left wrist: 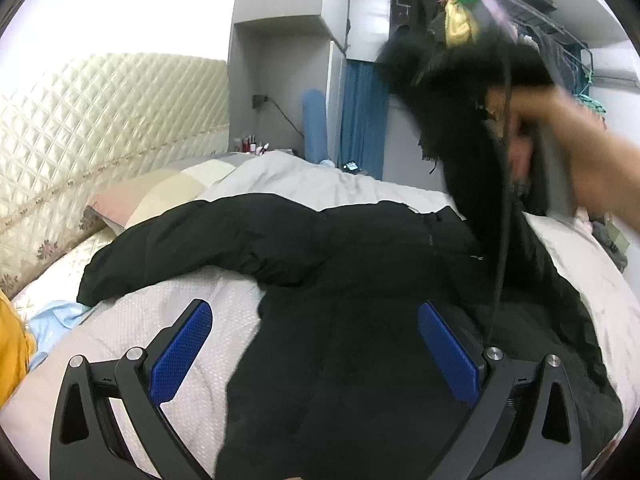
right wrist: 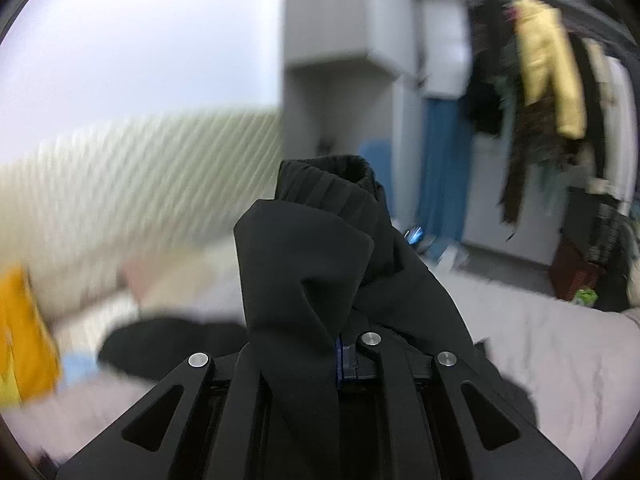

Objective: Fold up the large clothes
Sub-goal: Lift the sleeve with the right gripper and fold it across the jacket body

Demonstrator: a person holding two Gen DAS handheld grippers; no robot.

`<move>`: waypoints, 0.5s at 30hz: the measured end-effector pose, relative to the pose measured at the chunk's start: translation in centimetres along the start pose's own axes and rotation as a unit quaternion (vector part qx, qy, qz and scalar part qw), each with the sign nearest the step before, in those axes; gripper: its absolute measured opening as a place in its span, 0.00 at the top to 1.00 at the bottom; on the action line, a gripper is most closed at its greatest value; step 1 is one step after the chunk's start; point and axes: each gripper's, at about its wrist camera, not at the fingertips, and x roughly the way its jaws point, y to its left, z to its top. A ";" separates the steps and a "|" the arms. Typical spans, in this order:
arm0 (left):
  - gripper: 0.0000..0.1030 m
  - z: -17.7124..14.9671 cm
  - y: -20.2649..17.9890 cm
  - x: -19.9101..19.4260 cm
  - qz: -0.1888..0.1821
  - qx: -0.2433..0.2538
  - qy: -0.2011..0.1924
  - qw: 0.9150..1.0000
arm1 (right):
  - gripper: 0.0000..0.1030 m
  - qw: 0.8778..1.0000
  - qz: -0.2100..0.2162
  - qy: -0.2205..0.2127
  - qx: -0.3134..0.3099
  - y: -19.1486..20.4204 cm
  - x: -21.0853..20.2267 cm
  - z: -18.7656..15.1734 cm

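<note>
A large black padded jacket [left wrist: 360, 360] lies spread on the bed, one sleeve [left wrist: 200, 248] stretched out to the left. My left gripper [left wrist: 314, 312] hovers open over the jacket's body, blue pads [left wrist: 182, 352] wide apart with nothing pinched. At the upper right a person's hand [left wrist: 588, 152], blurred, holds the other sleeve [left wrist: 460, 100] lifted above the bed. In the right wrist view my right gripper [right wrist: 340, 344] is shut on that black sleeve [right wrist: 312, 248], whose ribbed cuff [right wrist: 332, 184] stands up past the fingers. The cloth hides the pads.
The bed has a pale bedspread [left wrist: 180, 320] and a quilted headboard [left wrist: 100, 120], with a pillow [left wrist: 160, 192] at its head. A yellow garment [left wrist: 12, 340] and a light-blue cloth [left wrist: 52, 324] lie at the left. A blue curtain [left wrist: 360, 120] and hanging clothes [left wrist: 460, 20] stand behind.
</note>
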 end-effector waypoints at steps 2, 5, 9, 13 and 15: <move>0.00 0.1 1.0 0.3 0.009 -0.006 -0.002 1.000 | 0.93 0.999 0.024 0.037 0.003 1.9 3.8 -3.2; 0.00 -0.1 2.3 0.6 0.008 -0.023 0.001 1.000 | 0.92 0.996 0.044 0.071 0.003 3.9 7.7 -6.8; 0.00 -0.4 2.8 1.9 0.009 -0.028 0.011 1.000 | 0.90 0.993 0.058 0.105 0.018 5.1 11.4 -11.0; 0.00 -0.5 2.8 3.1 -0.002 -0.034 0.020 0.999 | 0.90 0.987 0.054 0.146 0.028 5.2 14.6 -14.4; 0.00 -0.7 2.6 3.6 -0.004 -0.031 0.022 0.999 | 0.89 0.984 0.060 0.162 0.031 5.1 15.5 -15.3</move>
